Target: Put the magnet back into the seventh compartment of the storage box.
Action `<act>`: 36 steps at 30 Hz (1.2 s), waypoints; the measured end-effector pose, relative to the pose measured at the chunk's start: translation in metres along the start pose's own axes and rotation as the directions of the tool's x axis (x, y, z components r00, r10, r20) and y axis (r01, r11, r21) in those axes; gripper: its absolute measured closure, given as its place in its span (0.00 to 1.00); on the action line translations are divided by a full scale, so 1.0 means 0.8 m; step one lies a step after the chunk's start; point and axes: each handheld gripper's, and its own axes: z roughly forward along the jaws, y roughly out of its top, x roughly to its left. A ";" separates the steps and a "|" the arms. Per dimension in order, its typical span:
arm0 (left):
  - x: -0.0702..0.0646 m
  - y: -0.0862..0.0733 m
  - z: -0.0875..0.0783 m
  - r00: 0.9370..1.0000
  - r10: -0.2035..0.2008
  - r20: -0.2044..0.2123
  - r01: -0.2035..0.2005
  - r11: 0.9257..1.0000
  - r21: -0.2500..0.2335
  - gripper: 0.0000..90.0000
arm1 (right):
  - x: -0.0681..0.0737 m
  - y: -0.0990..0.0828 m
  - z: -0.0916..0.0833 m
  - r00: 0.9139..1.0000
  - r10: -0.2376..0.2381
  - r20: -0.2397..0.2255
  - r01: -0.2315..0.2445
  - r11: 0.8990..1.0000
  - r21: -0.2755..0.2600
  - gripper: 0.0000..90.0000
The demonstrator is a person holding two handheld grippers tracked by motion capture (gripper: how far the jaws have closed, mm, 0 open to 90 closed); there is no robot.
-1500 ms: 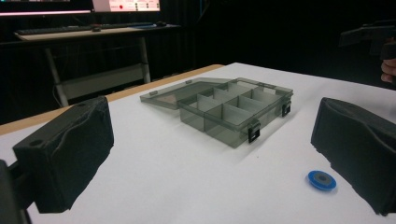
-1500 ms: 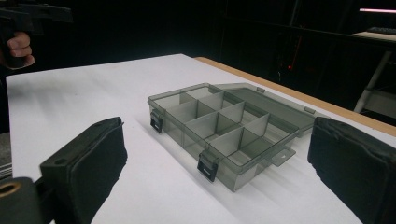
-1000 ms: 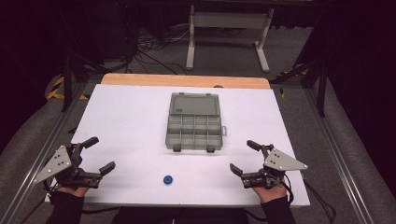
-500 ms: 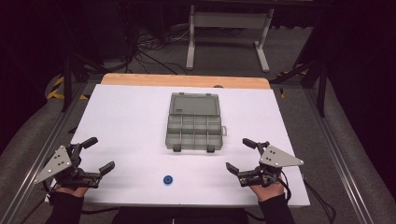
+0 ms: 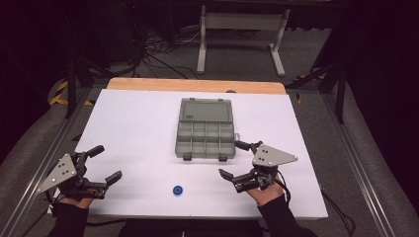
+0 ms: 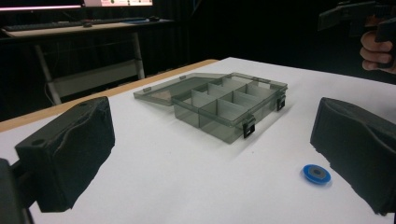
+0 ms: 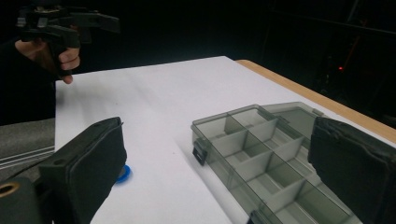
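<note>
A grey see-through compartment box [image 5: 205, 128] lies open in the middle of the white table, its lid folded back toward the far side; its compartments [image 6: 227, 103] [image 7: 261, 154] look empty. A small blue disc [image 5: 177, 190] rests near the front edge, between the hands; it appears beside the right jaw in the left gripper view [image 6: 316, 174] and half hidden behind the left jaw in the right gripper view [image 7: 123, 172]. My left gripper [image 5: 101, 162] is open at the front left. My right gripper [image 5: 233, 159] is open just right of the box's front corner.
The white table top [image 5: 128, 123] has a wooden strip [image 5: 197, 85] along its far edge. A metal stand [image 5: 239, 29] and cables sit on the dark floor beyond. Rails [image 5: 54, 143] run along both sides of the table.
My right gripper has moved left and forward toward the box's front right corner. The left gripper, the box and the disc have stayed put.
</note>
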 end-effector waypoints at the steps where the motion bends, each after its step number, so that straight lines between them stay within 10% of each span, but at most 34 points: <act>1: 0.000 0.000 0.000 1.000 0.000 0.000 0.000 1.000 0.001 0.01 | 0.001 0.002 0.003 1.000 -0.002 -0.008 0.002 1.000 0.004 0.05; 26: 0.000 0.001 0.000 1.000 0.006 0.009 -0.006 1.000 0.002 0.01 | 0.018 0.032 0.061 0.990 -0.030 -0.135 0.037 0.998 0.053 0.05; 36: 0.000 0.001 0.000 1.000 0.006 0.008 -0.006 1.000 0.003 0.01 | 0.017 0.042 0.071 0.980 0.009 -0.199 0.031 0.980 0.197 0.11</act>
